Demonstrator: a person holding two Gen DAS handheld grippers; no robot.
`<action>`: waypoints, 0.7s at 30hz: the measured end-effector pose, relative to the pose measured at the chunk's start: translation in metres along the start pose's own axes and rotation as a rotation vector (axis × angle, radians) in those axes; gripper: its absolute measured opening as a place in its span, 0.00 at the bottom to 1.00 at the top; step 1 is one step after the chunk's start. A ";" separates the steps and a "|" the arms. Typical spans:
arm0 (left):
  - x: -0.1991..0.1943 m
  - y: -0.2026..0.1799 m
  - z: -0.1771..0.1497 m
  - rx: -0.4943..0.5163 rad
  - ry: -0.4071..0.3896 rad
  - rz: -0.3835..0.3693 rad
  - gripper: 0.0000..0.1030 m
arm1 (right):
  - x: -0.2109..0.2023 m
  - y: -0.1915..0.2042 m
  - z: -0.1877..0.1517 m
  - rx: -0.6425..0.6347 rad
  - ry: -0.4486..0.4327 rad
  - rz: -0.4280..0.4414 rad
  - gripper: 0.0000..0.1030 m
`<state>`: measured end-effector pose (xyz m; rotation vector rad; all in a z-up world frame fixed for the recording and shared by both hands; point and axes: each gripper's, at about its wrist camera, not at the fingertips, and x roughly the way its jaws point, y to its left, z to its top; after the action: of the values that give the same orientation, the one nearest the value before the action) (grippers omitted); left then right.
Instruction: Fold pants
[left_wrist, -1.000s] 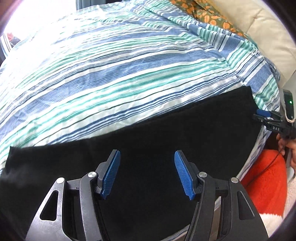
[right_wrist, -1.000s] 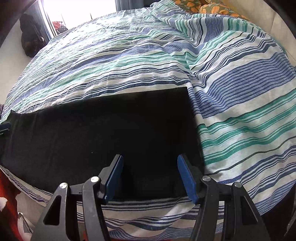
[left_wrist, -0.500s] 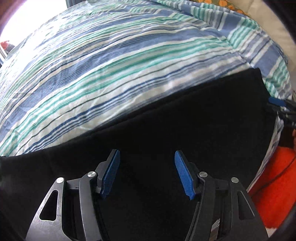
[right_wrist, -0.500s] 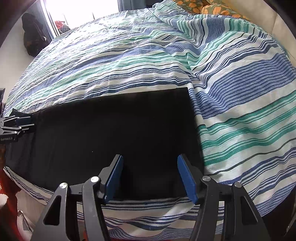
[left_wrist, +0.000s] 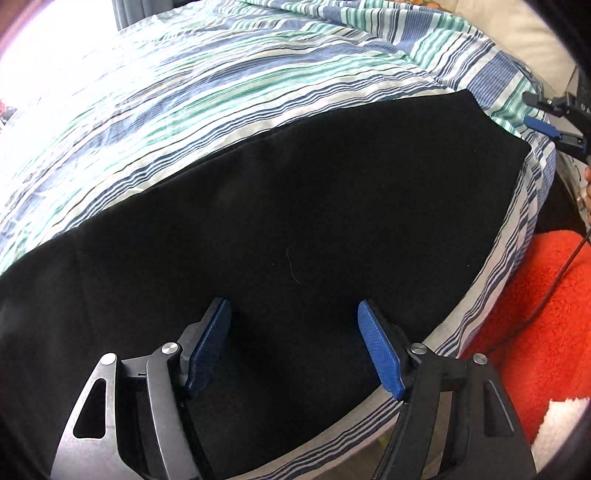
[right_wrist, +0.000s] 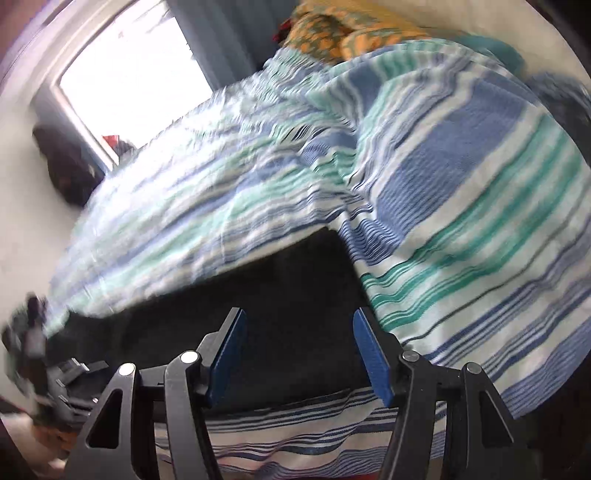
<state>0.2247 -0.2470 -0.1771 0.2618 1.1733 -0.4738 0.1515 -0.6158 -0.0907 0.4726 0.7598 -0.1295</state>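
Where the left wrist view begins, the black pants (left_wrist: 295, 206) are seen spread flat along the near edge of the bed, on the striped blue, green and white bedspread (left_wrist: 221, 85). The left tool (left_wrist: 293, 332) is held just above the dark cloth with its blue pads (left_wrist: 378, 354) spread apart and nothing between them. Off to its right an orange fleece (left_wrist: 535, 317) is seen beside the bed, and the right tool (left_wrist: 543, 118) is caught at the far right edge. In the blurred right wrist view, the right tool (right_wrist: 297, 332) is likewise spread wide over the end of the pants (right_wrist: 295, 288), gripping nothing, with striped bedspread (right_wrist: 461, 221) ahead and to its right.
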 end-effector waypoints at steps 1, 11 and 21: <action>0.001 0.000 0.000 -0.003 0.000 0.001 0.72 | -0.009 -0.008 0.004 0.047 -0.015 0.016 0.59; 0.003 0.000 -0.001 -0.016 -0.006 0.004 0.74 | 0.014 -0.033 -0.026 0.304 0.263 0.177 0.59; 0.004 -0.001 -0.001 -0.015 -0.004 0.007 0.74 | 0.060 -0.041 -0.019 0.311 0.289 0.060 0.57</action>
<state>0.2252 -0.2482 -0.1812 0.2516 1.1717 -0.4587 0.1712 -0.6403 -0.1588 0.8208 1.0136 -0.1256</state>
